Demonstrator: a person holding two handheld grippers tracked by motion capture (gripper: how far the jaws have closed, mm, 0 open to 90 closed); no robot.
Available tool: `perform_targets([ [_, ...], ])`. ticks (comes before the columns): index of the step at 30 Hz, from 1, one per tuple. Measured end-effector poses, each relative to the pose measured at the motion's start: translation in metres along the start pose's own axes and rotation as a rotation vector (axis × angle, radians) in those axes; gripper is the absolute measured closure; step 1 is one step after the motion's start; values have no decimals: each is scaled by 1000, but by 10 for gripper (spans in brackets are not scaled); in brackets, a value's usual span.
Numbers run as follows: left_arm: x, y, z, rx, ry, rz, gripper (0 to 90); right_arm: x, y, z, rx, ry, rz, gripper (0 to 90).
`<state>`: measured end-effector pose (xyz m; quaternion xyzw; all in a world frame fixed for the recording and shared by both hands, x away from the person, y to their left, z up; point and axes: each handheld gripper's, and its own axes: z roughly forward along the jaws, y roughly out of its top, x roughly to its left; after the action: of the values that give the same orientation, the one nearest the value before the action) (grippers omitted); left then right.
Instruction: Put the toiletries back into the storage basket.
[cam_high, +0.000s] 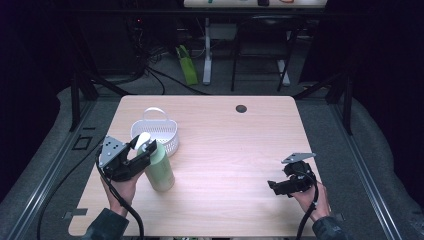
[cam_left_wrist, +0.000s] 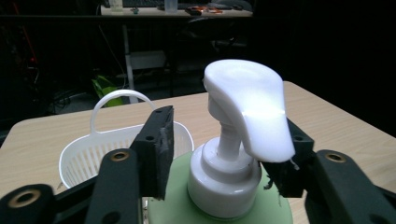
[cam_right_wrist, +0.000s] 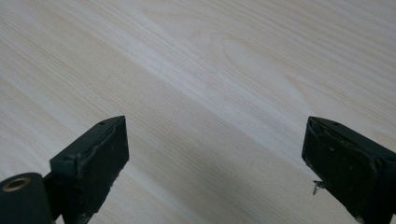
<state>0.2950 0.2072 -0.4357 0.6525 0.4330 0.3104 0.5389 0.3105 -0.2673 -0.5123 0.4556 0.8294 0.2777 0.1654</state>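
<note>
A: Where is the bottle sitting?

B: The pale green pump bottle (cam_high: 160, 167) is standing upright on the wooden table (cam_high: 235, 150), toward the person's left side; it is standing just in front of the white basket (cam_high: 162, 132), so close that I cannot tell whether the two are touching; its white pump head (cam_left_wrist: 250, 105) is pointing back toward the gripper.

A: And what is the left gripper (cam_high: 142, 156) doing?

B: It is reaching in level at the top of the bottle; in the left gripper view its black jaws are standing on either side of the white collar (cam_left_wrist: 224, 179) under the pump; the right-hand jaw is lying against the collar, while a sliver of gap is showing beside the left-hand one, so I cannot tell whether the pads are actually pressing.

A: The right gripper (cam_high: 280, 187)?

B: It is hanging low over bare wood at the table's right side, well apart from the bottle; its jaws are standing wide open with nothing between them; the person's right hand (cam_high: 312, 197) is holding it from behind.
</note>
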Motion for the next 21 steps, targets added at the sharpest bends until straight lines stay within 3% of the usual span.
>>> perform_targets([
  [14, -5, 1, -3, -48, -3, 17, 662, 0, 0, 0, -1, 2, 2, 67],
  [21, -5, 0, -3, -52, -5, 16, 675, -1, 0, 0, -3, 1, 4, 66],
])
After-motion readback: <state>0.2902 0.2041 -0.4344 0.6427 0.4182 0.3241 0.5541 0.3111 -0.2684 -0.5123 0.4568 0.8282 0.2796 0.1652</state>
